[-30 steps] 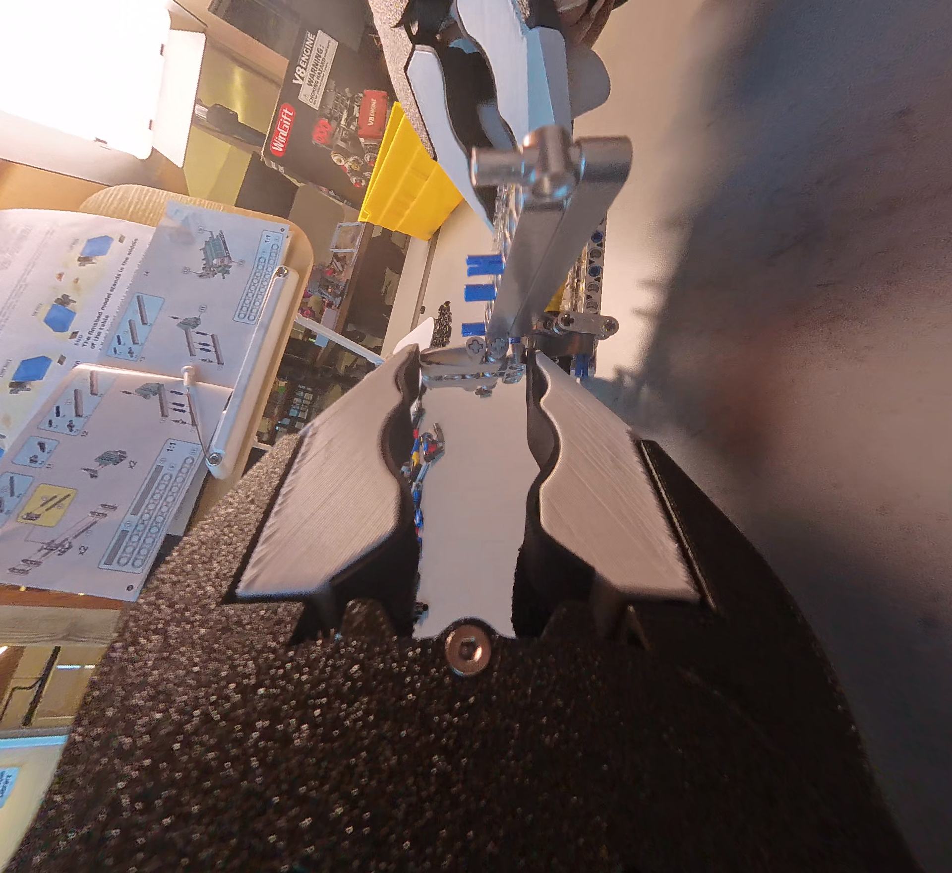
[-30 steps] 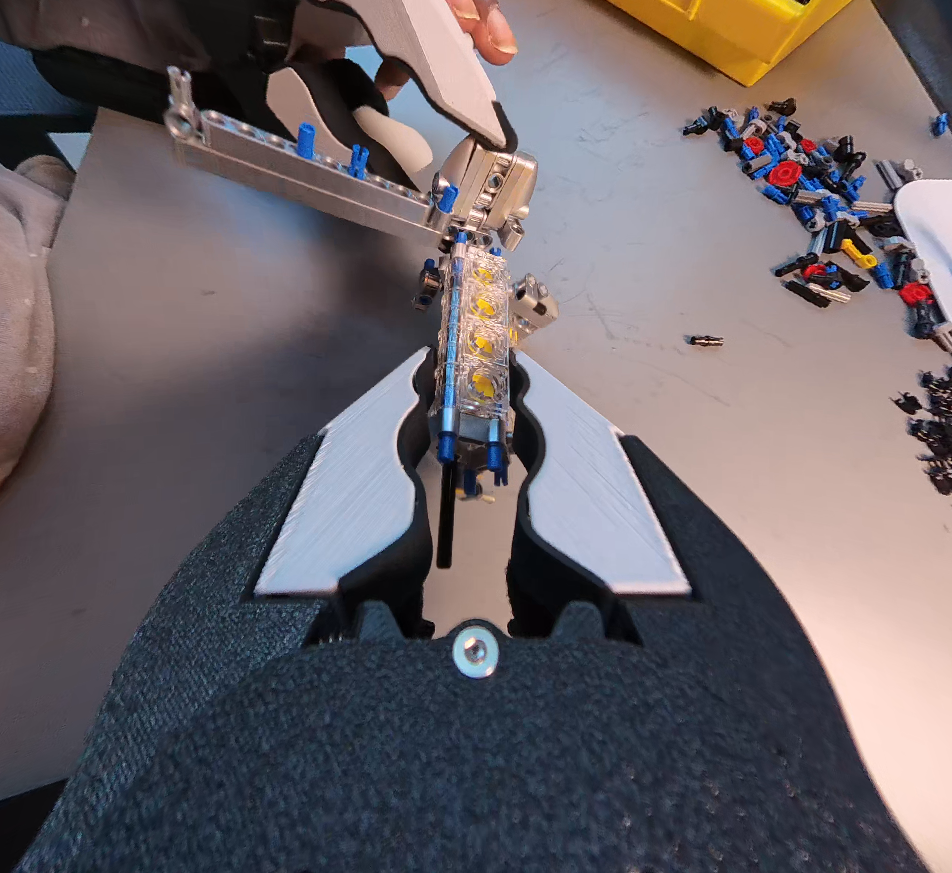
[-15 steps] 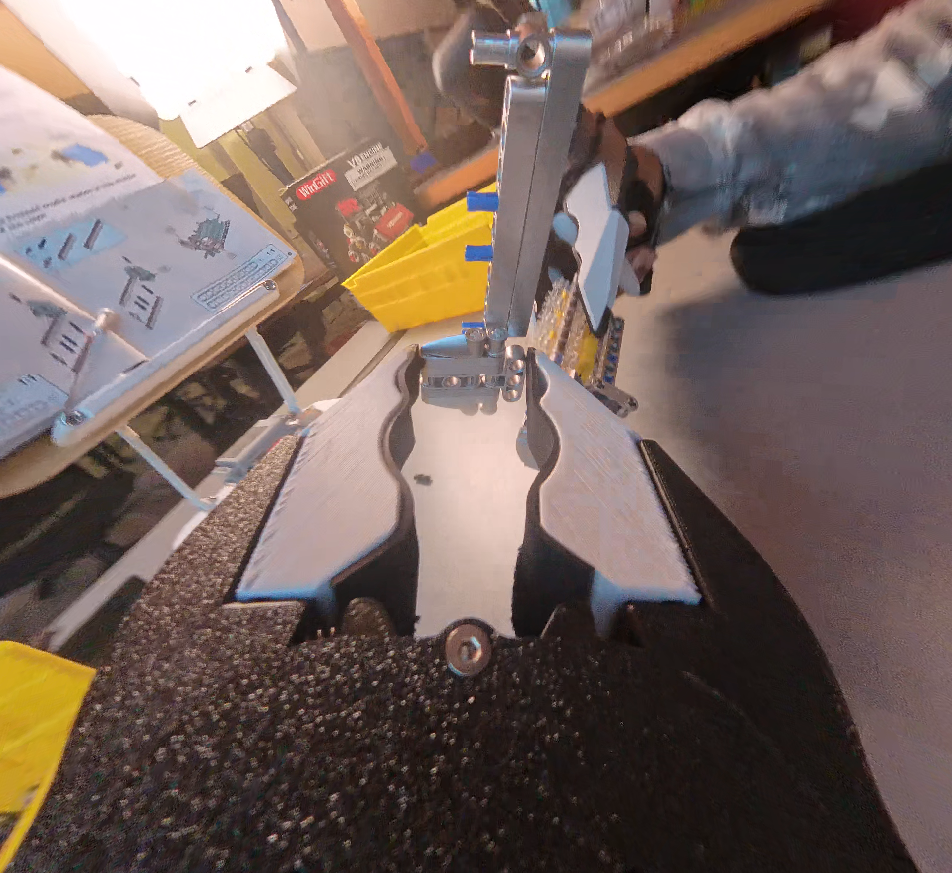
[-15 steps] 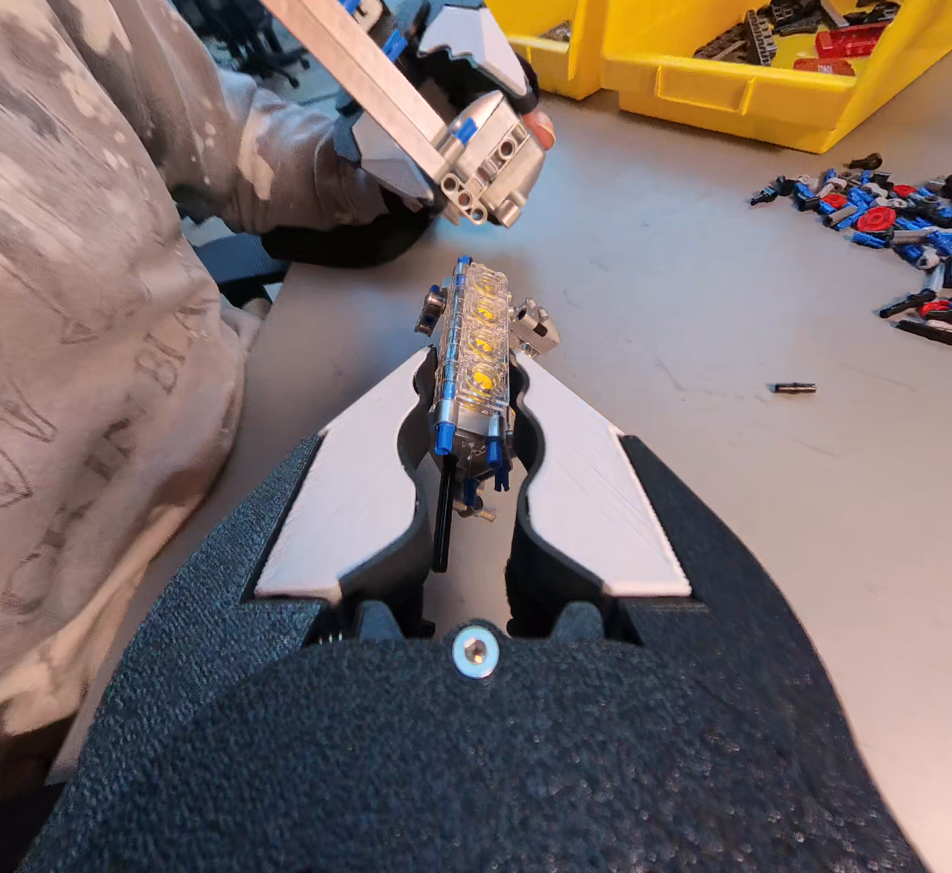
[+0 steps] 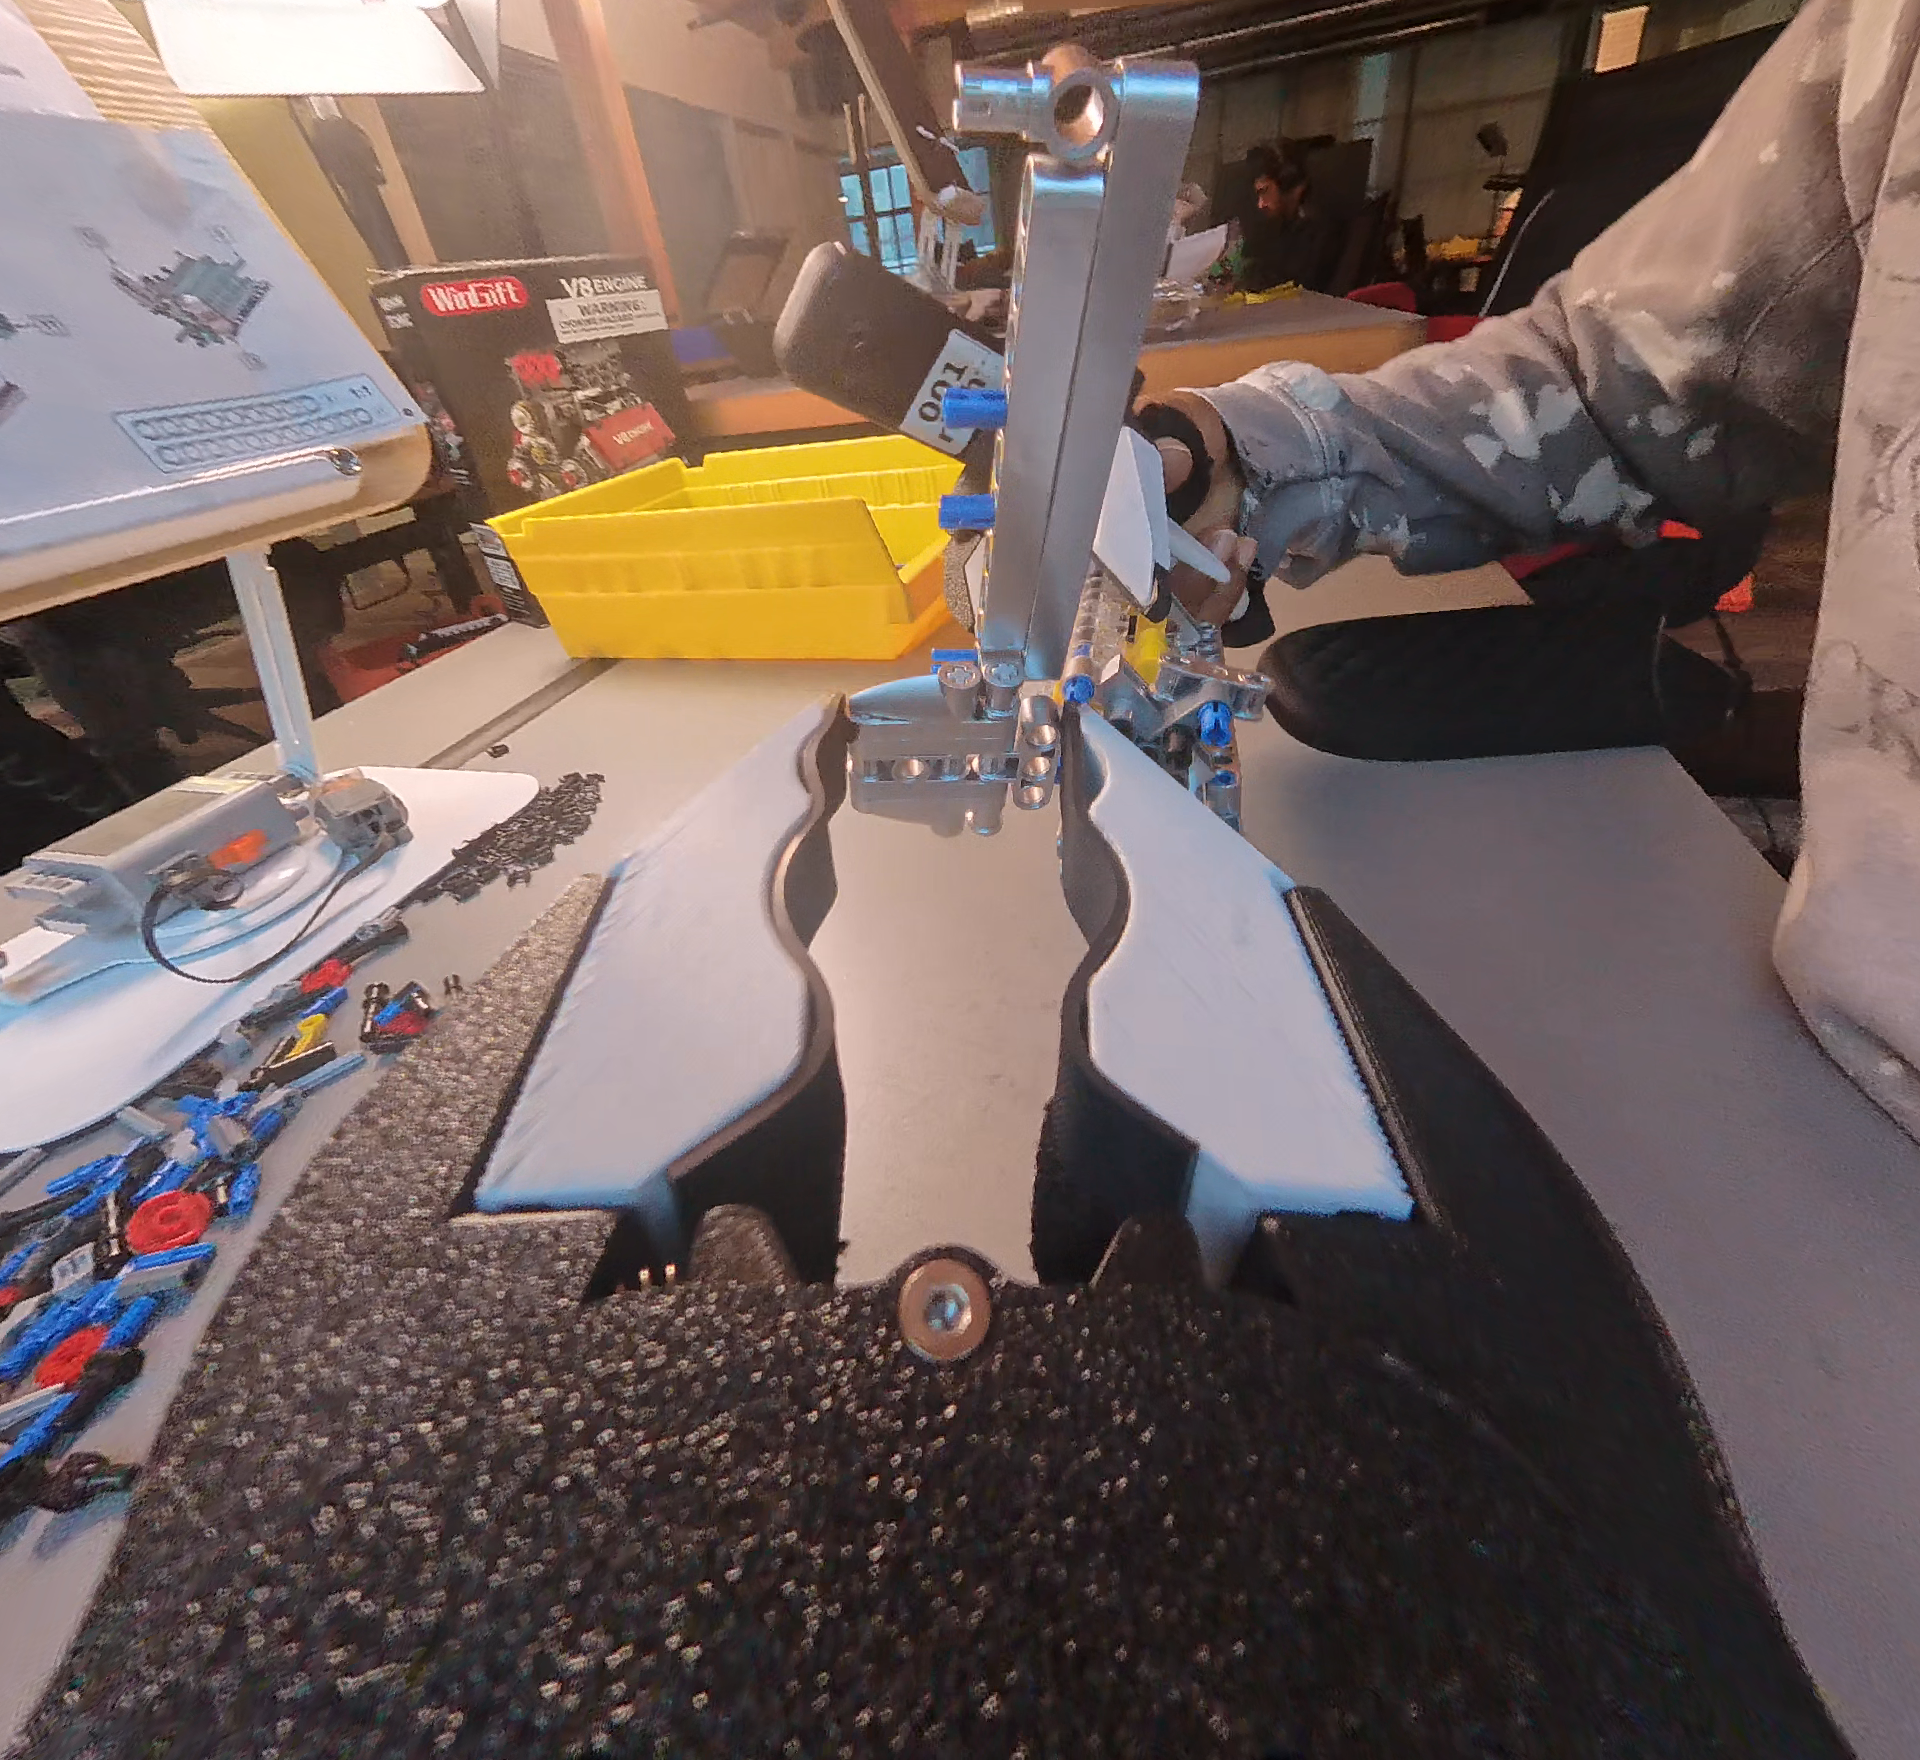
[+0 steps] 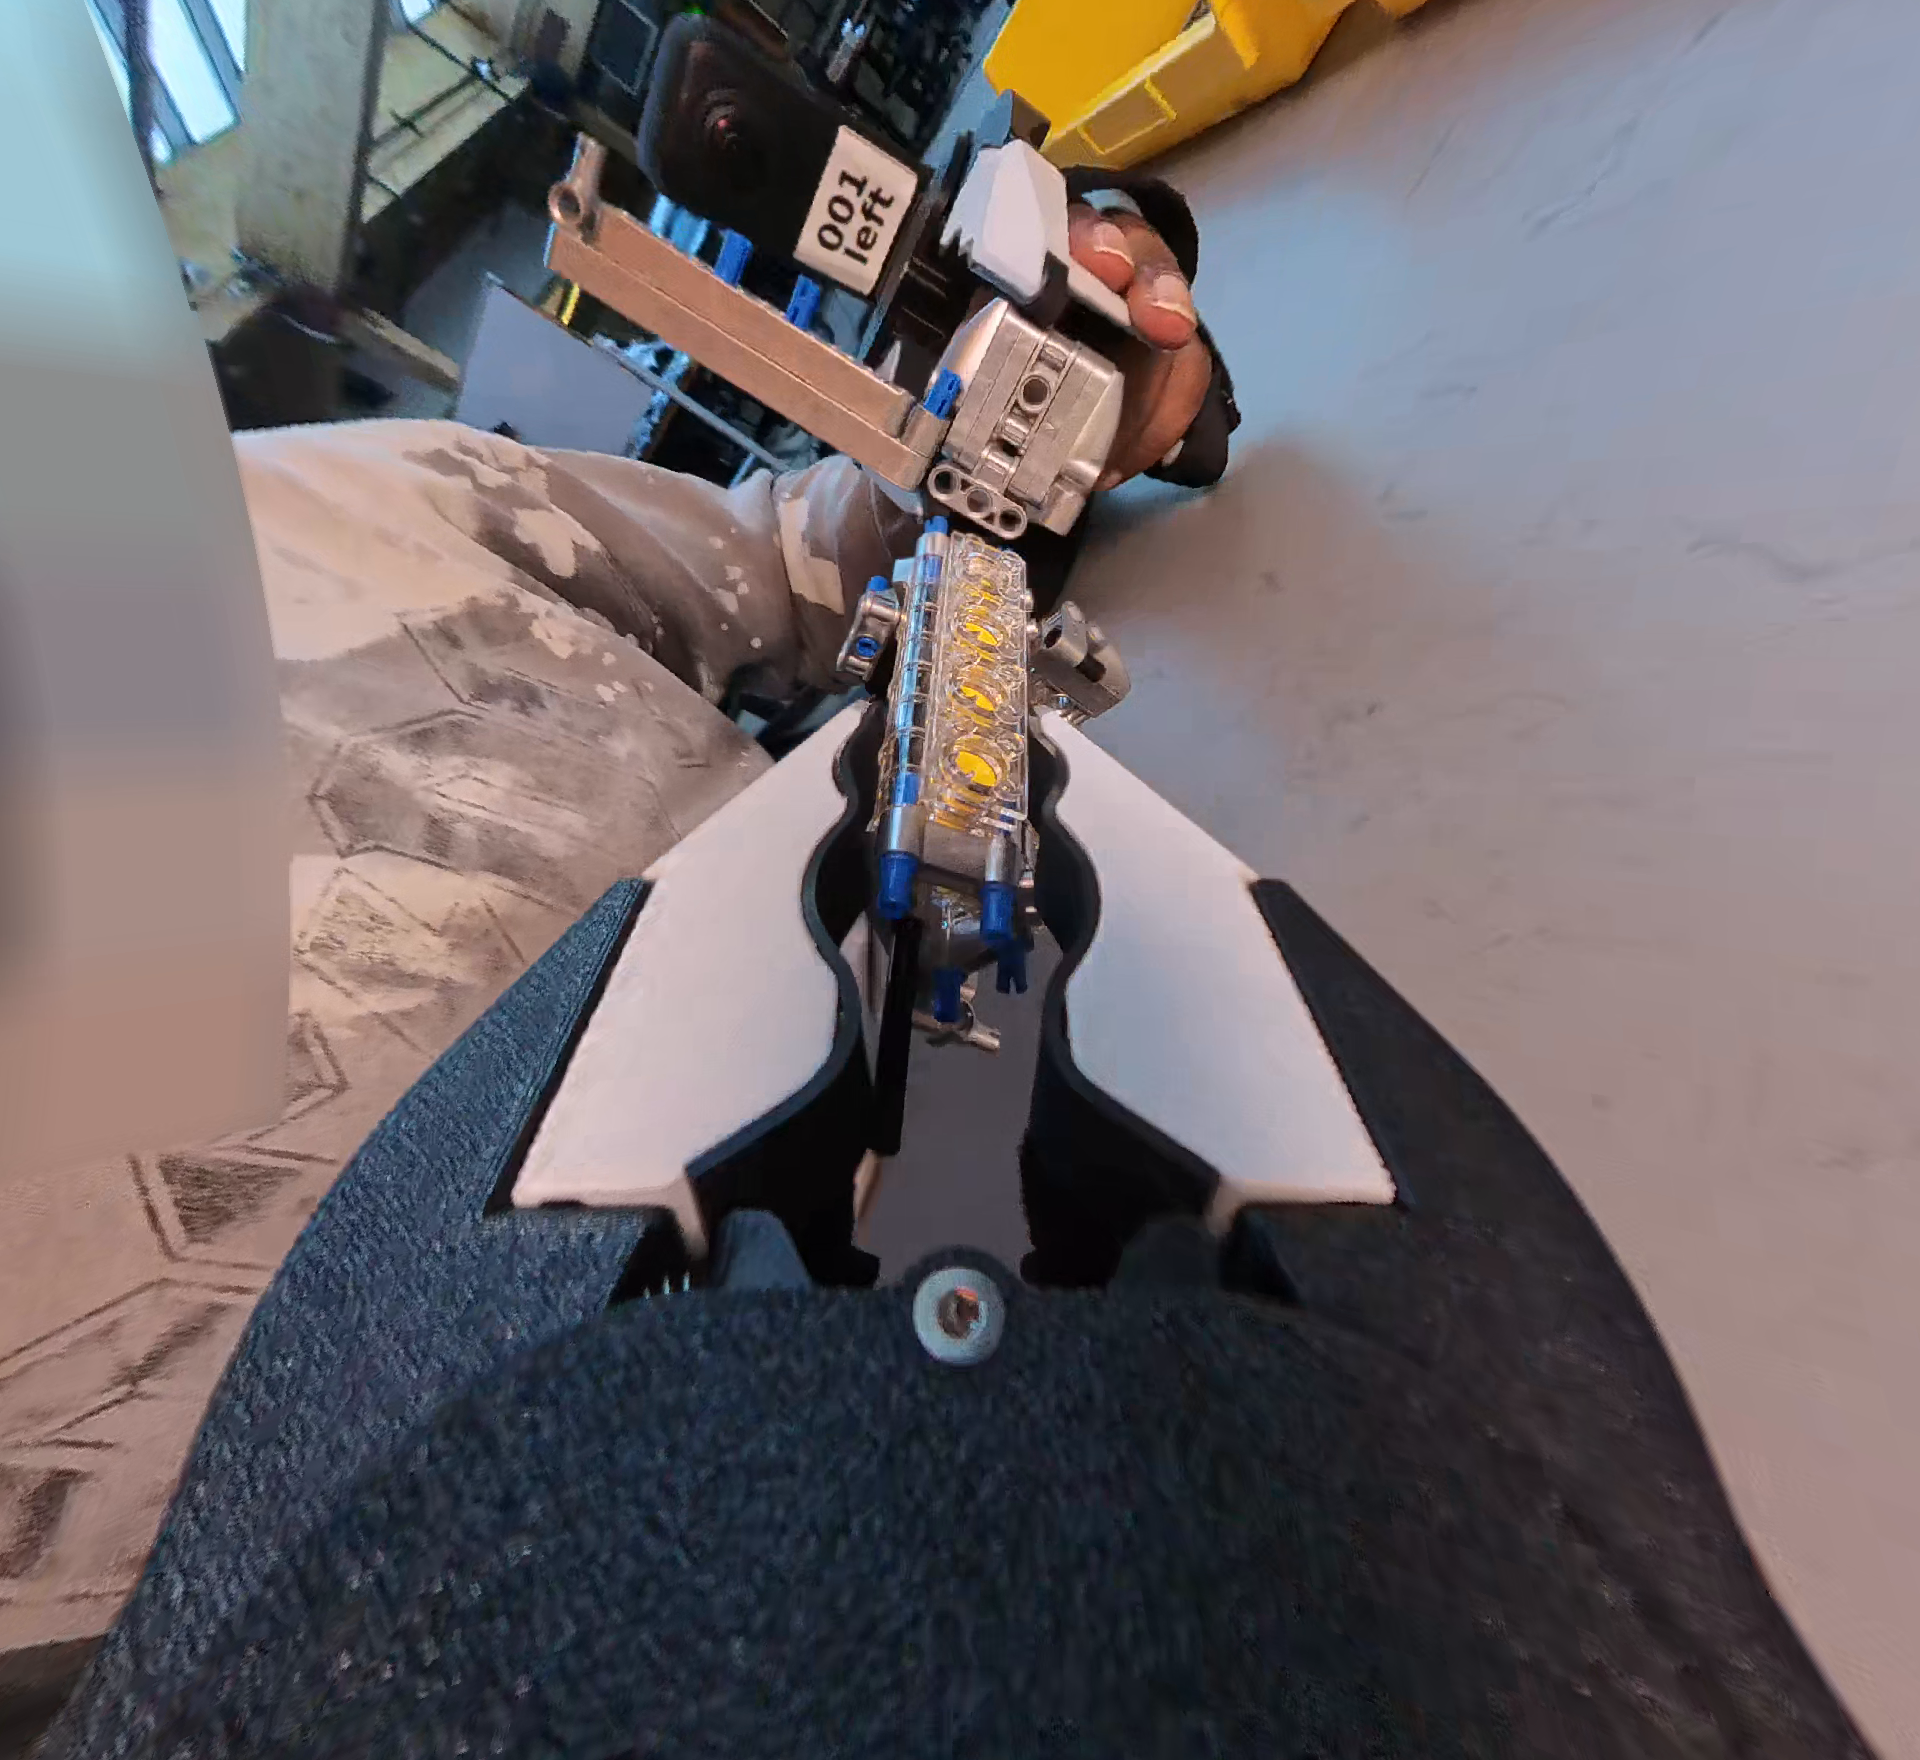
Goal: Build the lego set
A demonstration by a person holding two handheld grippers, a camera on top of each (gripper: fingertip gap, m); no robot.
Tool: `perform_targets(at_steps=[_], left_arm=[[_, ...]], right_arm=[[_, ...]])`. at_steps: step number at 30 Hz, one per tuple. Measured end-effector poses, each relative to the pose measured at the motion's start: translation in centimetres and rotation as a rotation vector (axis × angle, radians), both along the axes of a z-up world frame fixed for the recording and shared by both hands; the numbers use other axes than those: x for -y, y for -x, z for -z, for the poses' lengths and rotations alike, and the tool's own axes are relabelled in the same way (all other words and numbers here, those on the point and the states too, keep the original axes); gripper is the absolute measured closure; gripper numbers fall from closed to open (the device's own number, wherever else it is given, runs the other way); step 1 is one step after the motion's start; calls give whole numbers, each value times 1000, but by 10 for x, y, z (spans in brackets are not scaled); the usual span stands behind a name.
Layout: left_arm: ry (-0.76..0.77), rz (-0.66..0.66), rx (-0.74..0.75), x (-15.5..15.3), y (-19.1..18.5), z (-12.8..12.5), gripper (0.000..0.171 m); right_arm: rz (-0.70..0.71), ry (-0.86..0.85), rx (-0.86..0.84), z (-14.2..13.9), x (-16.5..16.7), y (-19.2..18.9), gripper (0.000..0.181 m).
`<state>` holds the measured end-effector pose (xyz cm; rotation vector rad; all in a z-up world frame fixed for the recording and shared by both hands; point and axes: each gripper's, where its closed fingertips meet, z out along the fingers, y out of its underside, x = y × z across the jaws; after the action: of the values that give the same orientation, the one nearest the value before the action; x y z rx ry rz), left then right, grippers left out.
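My left gripper point(image 5: 951, 723) is shut on a silver block point(image 5: 951, 760) of a toy brick assembly. A long silver beam point(image 5: 1081, 380) with blue pins rises upright from the block. My right gripper point(image 6: 956, 723) is shut on a clear cylinder block with yellow pistons point(image 6: 966, 671), which also shows in the left wrist view point(image 5: 1127, 635) just behind the beam. In the right wrist view the left gripper point(image 6: 1023, 235) holds the silver block point(image 6: 1029, 422) right at the cylinder block's far end. Whether the two touch I cannot tell.
Yellow bins point(image 5: 727, 557) stand at the back of the grey table point(image 5: 1507, 931). An instruction sheet on a stand point(image 5: 187, 339), a grey battery box point(image 5: 156, 843) on a white plate and several loose small parts point(image 5: 156, 1191) lie to the left. A person's sleeve point(image 5: 1558, 422) is on the right. Tip to tip, the grippers are about 7 centimeters apart.
Both grippers have rolled and lifted. Half a second ago the silver block was apart from the cylinder block; now it sits close against its far end again.
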<state>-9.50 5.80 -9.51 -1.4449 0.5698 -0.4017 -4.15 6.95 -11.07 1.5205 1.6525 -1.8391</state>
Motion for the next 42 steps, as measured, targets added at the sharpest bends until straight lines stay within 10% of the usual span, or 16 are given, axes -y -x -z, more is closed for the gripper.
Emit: perform_targets(at_steps=[18, 42], left_arm=[[184, 231, 174, 12, -22, 7, 133], [159, 331, 347, 22, -25, -14, 133]], right_arm=[[68, 369, 165, 6, 17, -14, 156], [86, 428, 54, -8, 33, -14, 156]])
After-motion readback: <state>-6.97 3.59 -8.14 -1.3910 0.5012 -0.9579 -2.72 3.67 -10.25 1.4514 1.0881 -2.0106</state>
